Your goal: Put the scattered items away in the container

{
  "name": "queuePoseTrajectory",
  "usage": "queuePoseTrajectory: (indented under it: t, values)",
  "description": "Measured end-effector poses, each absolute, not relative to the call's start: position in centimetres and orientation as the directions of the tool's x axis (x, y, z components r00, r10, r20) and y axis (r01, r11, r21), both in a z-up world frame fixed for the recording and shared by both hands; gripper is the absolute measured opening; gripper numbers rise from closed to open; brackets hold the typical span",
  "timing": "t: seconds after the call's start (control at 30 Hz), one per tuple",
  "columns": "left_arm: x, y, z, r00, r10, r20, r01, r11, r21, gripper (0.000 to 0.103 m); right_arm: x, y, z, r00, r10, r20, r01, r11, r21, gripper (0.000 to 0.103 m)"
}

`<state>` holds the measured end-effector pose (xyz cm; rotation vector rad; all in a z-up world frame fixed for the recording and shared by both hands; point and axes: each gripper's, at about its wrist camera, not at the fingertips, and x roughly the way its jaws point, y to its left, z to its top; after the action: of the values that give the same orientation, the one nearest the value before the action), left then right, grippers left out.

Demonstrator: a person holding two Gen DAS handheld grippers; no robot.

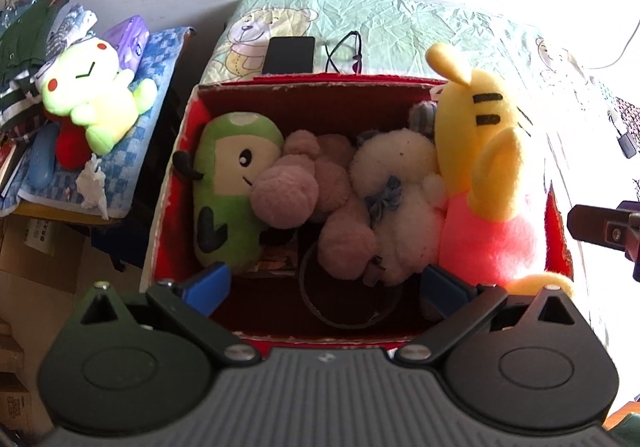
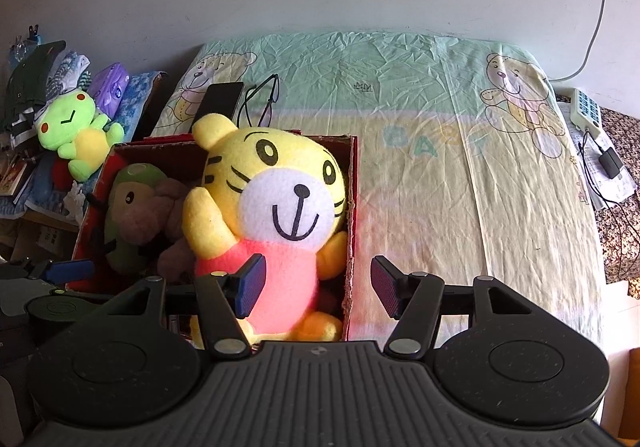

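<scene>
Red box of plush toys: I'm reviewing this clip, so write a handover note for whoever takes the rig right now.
Left tool: open, empty, hovering over the near side of the red box.
Right tool: open, empty, straddling the box's right wall.
In the box: yellow tiger plush upright at the right end, white plush, pinkish-brown plush, green plush at the left.
Done: those four are inside; no toys show on the bed sheet.
Left: a green frog plush lies on the side-table pile; unclear whether it counts. A phone and glasses lie behind the box.
</scene>
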<state>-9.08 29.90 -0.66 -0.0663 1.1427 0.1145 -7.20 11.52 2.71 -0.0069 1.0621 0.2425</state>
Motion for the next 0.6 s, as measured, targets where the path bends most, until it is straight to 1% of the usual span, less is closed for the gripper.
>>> queuePoseTrajectory:
  t: [0.3,0.6]
  values:
    - [-9.4,28.8,-0.4,0.441,0.131,-0.888,-0.178,0.982,0.056,0.102,-6.2,11.3,2.1,0.433,0.244,-0.868,-0.289,0.949,0.123,0.061]
    - [-9.6,29.3,-0.3,0.456,0.171,-0.874,-0.215,0.973,0.078,0.102,-5.5,11.7,1.3,0.394,0.281,-0.875,-0.339,0.930,0.145,0.061]
